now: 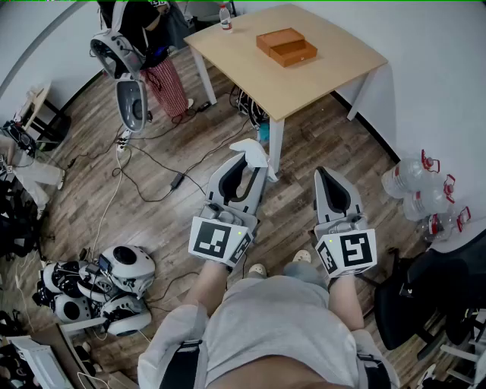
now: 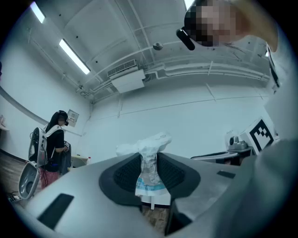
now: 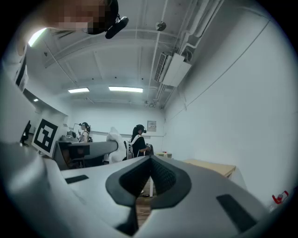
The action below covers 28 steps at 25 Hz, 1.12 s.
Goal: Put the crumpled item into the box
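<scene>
At 9 o'clock of the standing person, robot parts (image 1: 99, 285) and cables lie on the wooden floor (image 1: 163, 220).

The left tongs (image 2: 148, 171) pinch the crumpled item (image 1: 254, 150), a white wrapper with blue print. The wrapper stands upright between the two pads, and its bunched top sticks out beyond the tips. It is in the air over the floor and touches nothing else.

The right tongs (image 3: 150, 179) are pressed together with nothing between them. They are held level beside the left pair, at its 3 o'clock.

The box (image 1: 287, 47), brown and shallow, sits on the bench (image 1: 334, 72) at 1 o'clock of the left tongs, well apart from them. Whether its top is open cannot be told from here. A small bottle (image 1: 225, 17) stands at the bench's far corner.

At 3 o'clock, large water bottles (image 1: 421, 190) lie against the wall.

Task status:
- Done: the item is picked up and secured.
- Remaining: the carry to the bench, any opening of the box, and the release inside it.

The task appears to be about a third complete.
</scene>
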Each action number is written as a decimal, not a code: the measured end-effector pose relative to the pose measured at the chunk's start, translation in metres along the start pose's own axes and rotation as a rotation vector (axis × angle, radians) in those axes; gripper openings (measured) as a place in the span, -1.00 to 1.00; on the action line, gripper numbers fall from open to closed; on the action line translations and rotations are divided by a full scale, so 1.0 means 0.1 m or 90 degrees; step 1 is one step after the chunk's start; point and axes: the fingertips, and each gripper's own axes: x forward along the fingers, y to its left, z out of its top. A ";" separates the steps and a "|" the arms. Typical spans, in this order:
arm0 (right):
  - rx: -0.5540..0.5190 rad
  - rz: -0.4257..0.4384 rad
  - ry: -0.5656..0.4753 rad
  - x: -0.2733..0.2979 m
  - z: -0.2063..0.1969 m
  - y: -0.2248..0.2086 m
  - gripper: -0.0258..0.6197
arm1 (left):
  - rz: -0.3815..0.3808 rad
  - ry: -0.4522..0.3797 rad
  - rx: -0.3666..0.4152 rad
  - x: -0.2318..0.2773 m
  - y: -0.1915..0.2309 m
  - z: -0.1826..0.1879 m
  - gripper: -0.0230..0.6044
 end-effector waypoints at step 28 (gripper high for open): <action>0.035 0.076 -0.036 -0.01 -0.03 -1.22 -0.89 | 0.064 -0.030 -0.006 0.94 -0.56 -0.19 -0.55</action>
